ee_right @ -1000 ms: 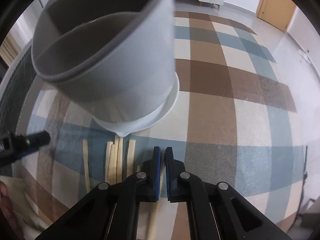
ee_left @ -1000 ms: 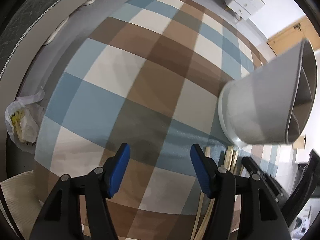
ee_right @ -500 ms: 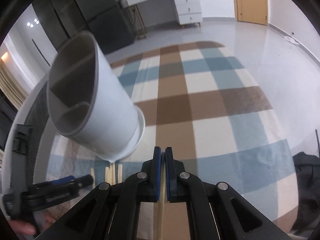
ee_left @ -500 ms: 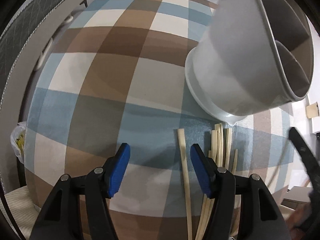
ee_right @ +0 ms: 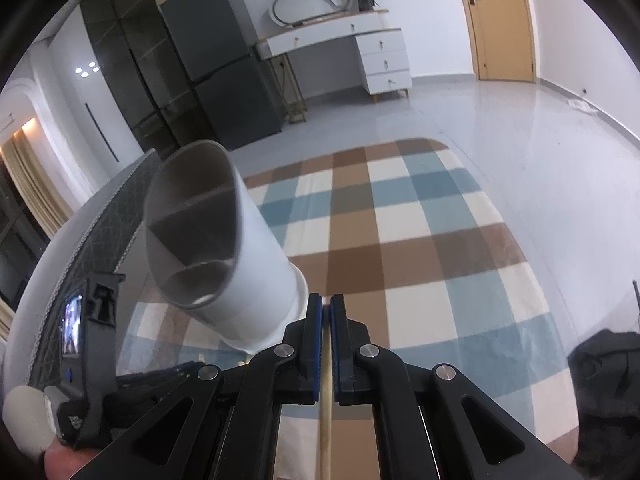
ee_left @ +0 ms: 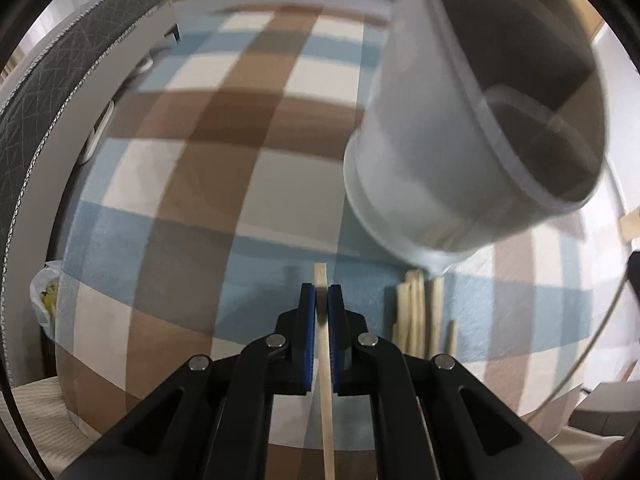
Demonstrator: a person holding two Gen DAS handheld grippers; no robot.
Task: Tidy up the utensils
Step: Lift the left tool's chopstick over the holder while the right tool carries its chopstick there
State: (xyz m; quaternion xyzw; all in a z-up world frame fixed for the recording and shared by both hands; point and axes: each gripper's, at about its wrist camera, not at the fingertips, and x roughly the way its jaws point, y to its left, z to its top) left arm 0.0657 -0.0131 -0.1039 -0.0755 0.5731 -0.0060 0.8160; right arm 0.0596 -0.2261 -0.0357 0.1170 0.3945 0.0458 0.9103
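A grey utensil holder (ee_left: 472,128) with inner dividers stands on the checked rug, also in the right wrist view (ee_right: 224,256). My left gripper (ee_left: 321,302) is shut on a wooden chopstick (ee_left: 325,376) that runs back between the fingers, tip just past them. Several more chopsticks (ee_left: 416,312) lie on the rug below the holder, to the right. My right gripper (ee_right: 326,312) is shut on another chopstick (ee_right: 326,420), raised beside the holder's base.
The checked rug (ee_right: 400,240) covers the floor. A dark quilted sofa edge (ee_left: 52,80) runs along the left. A plastic bag (ee_left: 46,300) lies left of the rug. A black bundle (ee_right: 604,376) lies at the right. The other hand-held device (ee_right: 88,336) shows at lower left.
My left gripper has shifted right and closed on a single chopstick. My right gripper has risen and tilted up, still shut on its chopstick; the holder now looks farther away.
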